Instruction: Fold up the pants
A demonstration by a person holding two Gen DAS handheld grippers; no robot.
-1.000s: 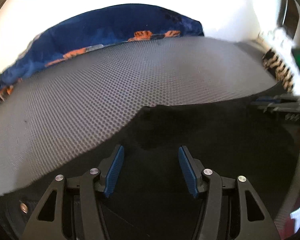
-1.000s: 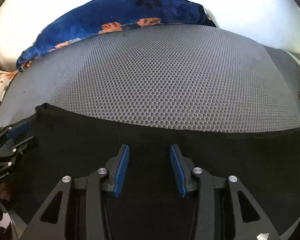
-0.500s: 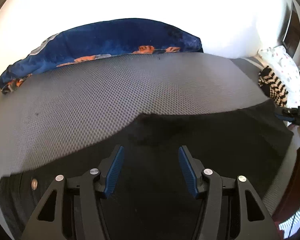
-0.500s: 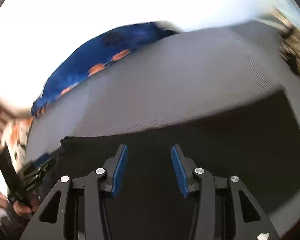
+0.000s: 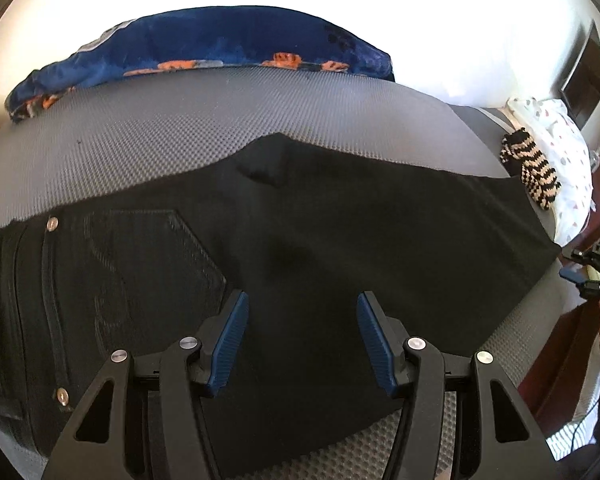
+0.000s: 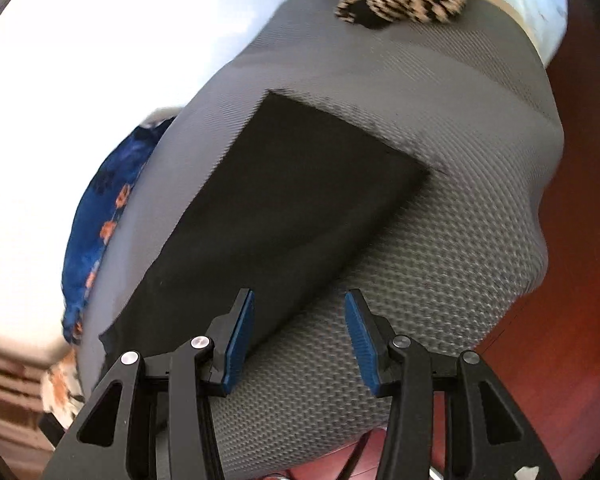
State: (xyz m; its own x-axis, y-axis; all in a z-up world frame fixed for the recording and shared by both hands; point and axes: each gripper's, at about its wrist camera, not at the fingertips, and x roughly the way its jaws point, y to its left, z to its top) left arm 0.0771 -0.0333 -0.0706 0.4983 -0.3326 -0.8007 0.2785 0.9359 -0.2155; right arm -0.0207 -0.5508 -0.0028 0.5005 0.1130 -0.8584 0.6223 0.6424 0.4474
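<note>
1. The black pants (image 5: pixel 340 248) lie flat on the gray mat (image 5: pixel 180 128), waist at 9 o'clock, leg ends at 3 o'clock.
2. The left gripper (image 5: pixel 300 336) hangs over the middle, jaws spread wide, holding nothing.
3. The right gripper (image 6: pixel 298 336) is at the leg end, jaws spread, empty too.
4. To fold well, I think each should pinch an edge and lift together.
5. Half a second ago the right gripper looked along the pants; now it has swung off past the leg end.
</note>
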